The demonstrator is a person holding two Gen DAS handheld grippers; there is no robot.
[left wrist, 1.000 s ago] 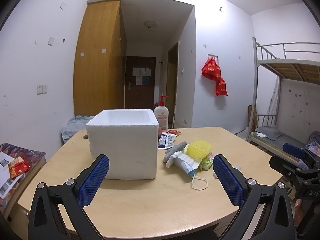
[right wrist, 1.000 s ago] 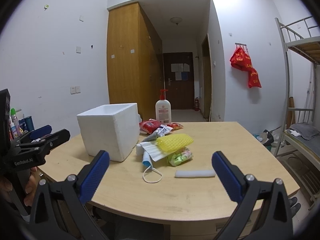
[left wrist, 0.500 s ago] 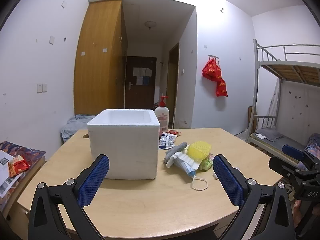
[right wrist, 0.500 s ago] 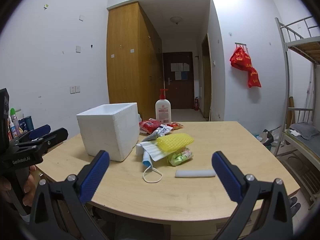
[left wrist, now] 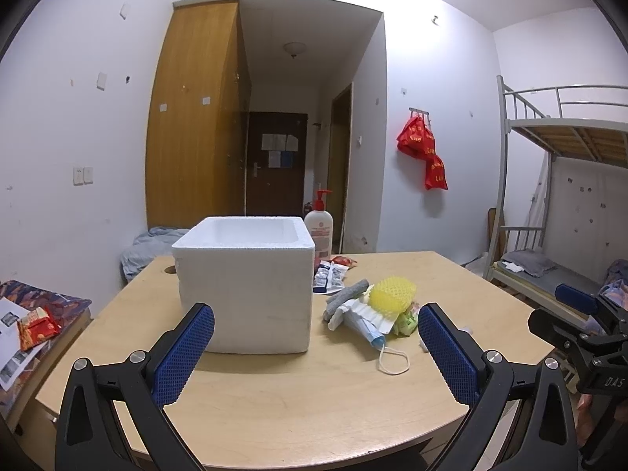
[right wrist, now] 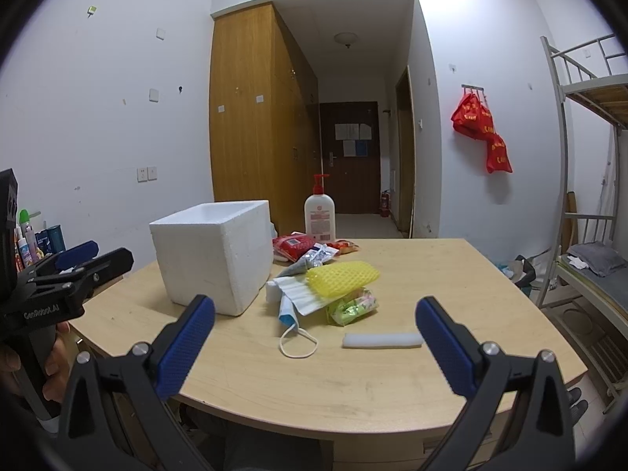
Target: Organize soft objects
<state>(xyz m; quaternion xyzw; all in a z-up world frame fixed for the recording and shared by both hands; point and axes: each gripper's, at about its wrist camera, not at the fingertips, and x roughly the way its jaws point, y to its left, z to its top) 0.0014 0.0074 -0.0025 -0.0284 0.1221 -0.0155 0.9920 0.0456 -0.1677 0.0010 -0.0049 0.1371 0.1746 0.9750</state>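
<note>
Both grippers hang wide apart and empty — the right gripper (right wrist: 314,337) just short of the foam strip (right wrist: 382,340) and face mask (right wrist: 292,316), the left gripper (left wrist: 314,343) facing the foam box (left wrist: 245,286). Best take the loose strip first — pinch mid-length, gently, then drop it in the box.
</note>
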